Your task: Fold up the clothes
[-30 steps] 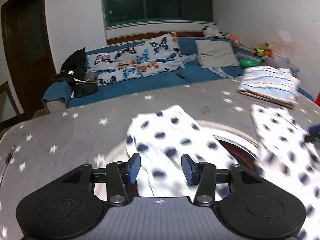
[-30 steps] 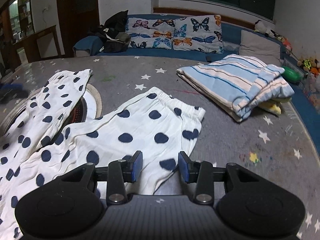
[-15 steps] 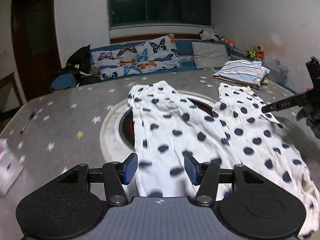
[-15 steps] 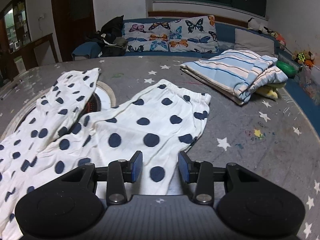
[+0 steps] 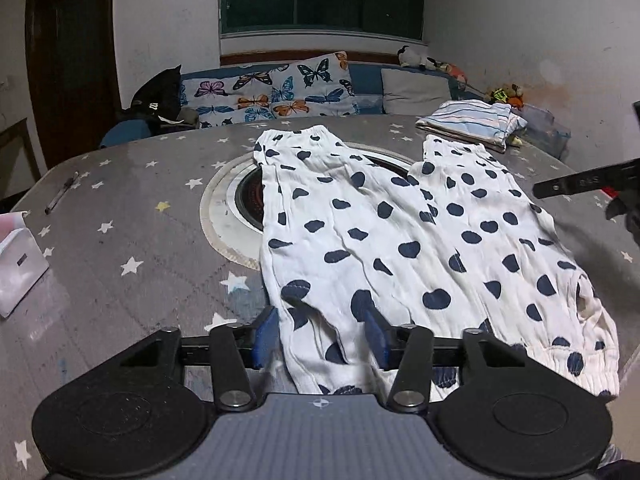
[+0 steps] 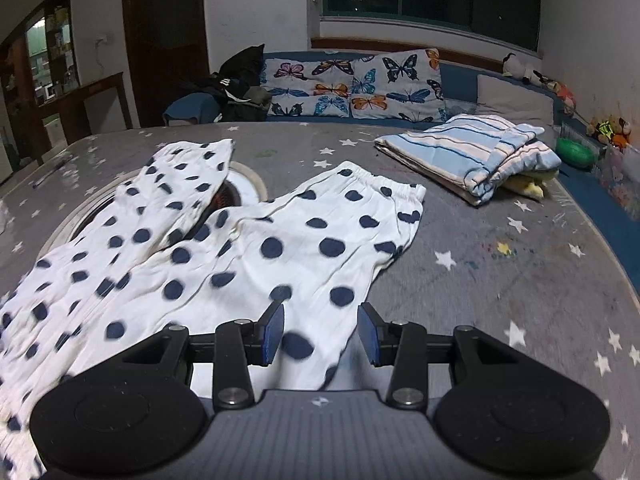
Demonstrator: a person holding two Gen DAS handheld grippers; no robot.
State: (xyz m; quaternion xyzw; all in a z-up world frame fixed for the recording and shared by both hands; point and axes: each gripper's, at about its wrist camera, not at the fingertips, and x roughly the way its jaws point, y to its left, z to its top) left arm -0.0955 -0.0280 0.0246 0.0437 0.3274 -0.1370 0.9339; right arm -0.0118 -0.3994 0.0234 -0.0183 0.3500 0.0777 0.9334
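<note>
Trousers: polka-dot trousers [image 5: 400,240] spread flat on the starred table [image 5: 120,208], legs splayed, ready for folding.
Left tool [image 5: 320,336]: closing astride the near waist edge, not gripping.
Right tool [image 6: 320,334]: part-open over the right leg, empty.

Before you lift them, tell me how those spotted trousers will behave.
The spotted trousers look thin and creased, so they will probably hang limp from the left gripper, whose jaws are closing around one edge. They likely weigh little. The free legs may drag across the table.
</note>
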